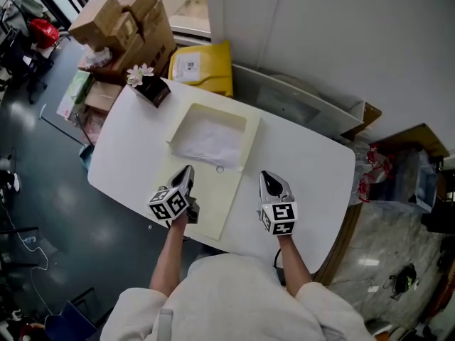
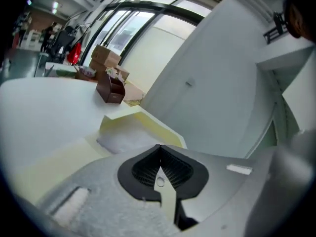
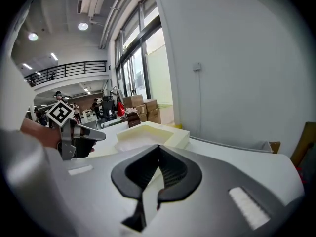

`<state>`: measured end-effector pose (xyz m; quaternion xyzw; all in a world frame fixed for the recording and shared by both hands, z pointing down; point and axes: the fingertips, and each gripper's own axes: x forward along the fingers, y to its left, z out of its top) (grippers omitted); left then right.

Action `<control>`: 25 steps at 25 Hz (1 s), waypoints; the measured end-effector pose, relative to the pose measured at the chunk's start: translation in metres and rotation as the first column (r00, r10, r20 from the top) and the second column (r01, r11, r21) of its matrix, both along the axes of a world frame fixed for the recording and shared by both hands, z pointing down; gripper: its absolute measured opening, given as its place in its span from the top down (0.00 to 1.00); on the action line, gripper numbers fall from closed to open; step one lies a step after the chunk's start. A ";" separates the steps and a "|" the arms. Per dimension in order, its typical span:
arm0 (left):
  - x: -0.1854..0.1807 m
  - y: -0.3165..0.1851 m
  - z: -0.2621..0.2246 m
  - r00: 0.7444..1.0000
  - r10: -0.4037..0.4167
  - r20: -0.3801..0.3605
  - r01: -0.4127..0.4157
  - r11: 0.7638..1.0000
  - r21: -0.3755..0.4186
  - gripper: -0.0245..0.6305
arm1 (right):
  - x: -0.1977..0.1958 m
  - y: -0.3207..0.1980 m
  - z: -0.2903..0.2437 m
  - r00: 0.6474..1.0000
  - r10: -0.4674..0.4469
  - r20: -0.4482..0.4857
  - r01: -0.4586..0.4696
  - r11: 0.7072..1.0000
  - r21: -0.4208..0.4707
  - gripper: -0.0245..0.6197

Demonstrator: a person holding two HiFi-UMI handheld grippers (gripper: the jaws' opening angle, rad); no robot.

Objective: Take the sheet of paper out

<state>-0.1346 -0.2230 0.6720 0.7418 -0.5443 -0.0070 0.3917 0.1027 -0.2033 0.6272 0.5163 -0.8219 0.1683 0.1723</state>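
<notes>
A shallow pale-yellow box (image 1: 250, 135) lies open on the white table (image 1: 306, 162), its flat lid (image 1: 206, 201) folded toward me. A white sheet of paper (image 1: 210, 144) rests inside the box. My left gripper (image 1: 188, 170) hovers over the lid just short of the box, jaws shut and empty. My right gripper (image 1: 266, 175) is over bare table to the right of the lid, jaws together with nothing between them. The left gripper view shows its gripper (image 2: 159, 147), the box wall (image 2: 148, 122) and the paper (image 2: 123, 139) ahead. From the right gripper (image 3: 159, 147), the box (image 3: 165, 132) lies ahead-left.
A small brown box with flowers (image 1: 151, 89) stands on the table's far left corner. Cardboard boxes (image 1: 131, 20) and a yellow parcel (image 1: 202, 66) sit beyond the table. A white wall (image 1: 341, 41) runs along the far right side.
</notes>
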 end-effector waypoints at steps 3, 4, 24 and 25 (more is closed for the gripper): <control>0.004 0.001 0.010 0.987 -0.050 -0.153 0.046 0.998 -0.031 0.96 | 0.000 0.002 0.004 1.000 -0.009 0.001 0.009 1.000 -0.008 0.96; 0.006 0.002 0.014 0.979 -0.060 -0.194 0.053 0.998 -0.041 0.96 | 0.000 0.004 0.005 1.000 -0.012 0.000 0.012 1.000 -0.011 0.96; 0.017 0.009 0.069 0.700 -0.296 -0.650 0.133 0.948 -0.289 0.67 | 0.002 0.009 0.015 1.000 -0.013 -0.019 0.012 0.999 -0.037 0.96; 0.018 0.008 0.070 0.697 -0.294 -0.654 0.127 0.948 -0.291 0.63 | 0.002 0.009 0.015 1.000 -0.013 -0.020 0.012 0.999 -0.038 0.96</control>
